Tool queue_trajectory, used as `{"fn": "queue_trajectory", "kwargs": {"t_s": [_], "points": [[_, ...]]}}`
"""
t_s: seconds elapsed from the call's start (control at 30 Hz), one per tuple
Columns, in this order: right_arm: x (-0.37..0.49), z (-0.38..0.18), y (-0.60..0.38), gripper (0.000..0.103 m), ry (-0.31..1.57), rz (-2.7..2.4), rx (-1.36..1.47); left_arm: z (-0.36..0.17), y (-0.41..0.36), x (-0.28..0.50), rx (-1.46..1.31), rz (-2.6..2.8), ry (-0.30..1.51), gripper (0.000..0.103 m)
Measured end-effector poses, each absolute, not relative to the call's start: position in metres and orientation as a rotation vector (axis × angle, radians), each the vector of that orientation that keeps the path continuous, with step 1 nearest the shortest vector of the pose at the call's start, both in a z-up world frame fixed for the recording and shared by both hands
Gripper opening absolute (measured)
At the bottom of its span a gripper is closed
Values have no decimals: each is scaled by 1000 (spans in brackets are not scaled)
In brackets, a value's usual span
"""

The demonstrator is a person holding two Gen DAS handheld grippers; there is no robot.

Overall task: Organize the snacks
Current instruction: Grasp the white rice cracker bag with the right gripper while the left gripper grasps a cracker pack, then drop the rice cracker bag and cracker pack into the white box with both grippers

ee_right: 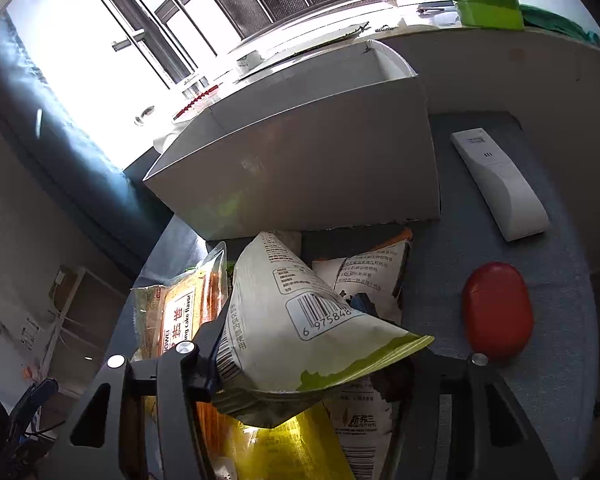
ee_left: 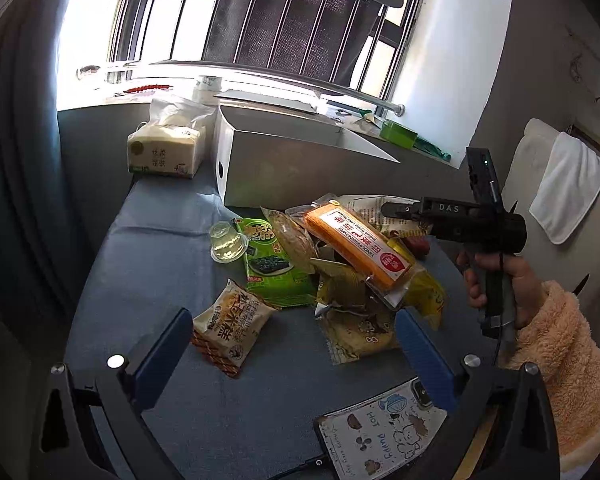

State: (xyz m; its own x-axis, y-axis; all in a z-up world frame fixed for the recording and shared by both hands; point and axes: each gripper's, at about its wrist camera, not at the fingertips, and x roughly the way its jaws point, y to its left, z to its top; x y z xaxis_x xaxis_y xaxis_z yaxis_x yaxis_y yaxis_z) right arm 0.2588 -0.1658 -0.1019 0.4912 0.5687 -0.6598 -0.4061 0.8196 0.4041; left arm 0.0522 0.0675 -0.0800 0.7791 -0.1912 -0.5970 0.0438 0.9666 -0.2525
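Pale green-edged snack bag (ee_right: 300, 320) is lying atop the table's pile, clamped between right gripper (ee_right: 300, 364) fingers; white box (ee_right: 300, 160) is sitting just beyond. Left gripper (ee_left: 296, 344) is hovering, fingers apart.

A long orange cake packet (ee_left: 356, 246) is marked with a red-and-white label. Green is seen on the flat seaweed packet (ee_left: 274, 264), white on the open cardboard box (ee_right: 300, 160), and red on the smooth oval case (ee_right: 497, 310).

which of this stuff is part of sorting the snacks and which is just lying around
For the job: white box; orange cake pack; green seaweed pack; jelly cup; white barcode bag between the right tongs.

Lying about: tissue pack; phone; white remote; red case.
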Motion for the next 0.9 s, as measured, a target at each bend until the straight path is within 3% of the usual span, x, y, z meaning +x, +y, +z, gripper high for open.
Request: {"fn": "queue_trajectory", "kwargs": {"t_s": [0.2, 0.5, 0.6, 0.67, 0.9], "points": [[238, -66, -188, 48, 756, 605, 247, -99, 73, 82, -141, -165, 747, 103], [187, -16, -196, 44, 603, 596, 144, -153, 78, 140, 58, -128, 961, 100], [168, -2, -203, 43, 551, 610, 156, -161, 76, 144, 84, -153, 974, 84], [155, 6, -206, 43, 526, 621, 161, -159, 77, 144, 85, -157, 966, 49], [143, 26, -210, 43, 474, 620, 178, -121, 84, 132, 46, -149, 852, 44]]}}
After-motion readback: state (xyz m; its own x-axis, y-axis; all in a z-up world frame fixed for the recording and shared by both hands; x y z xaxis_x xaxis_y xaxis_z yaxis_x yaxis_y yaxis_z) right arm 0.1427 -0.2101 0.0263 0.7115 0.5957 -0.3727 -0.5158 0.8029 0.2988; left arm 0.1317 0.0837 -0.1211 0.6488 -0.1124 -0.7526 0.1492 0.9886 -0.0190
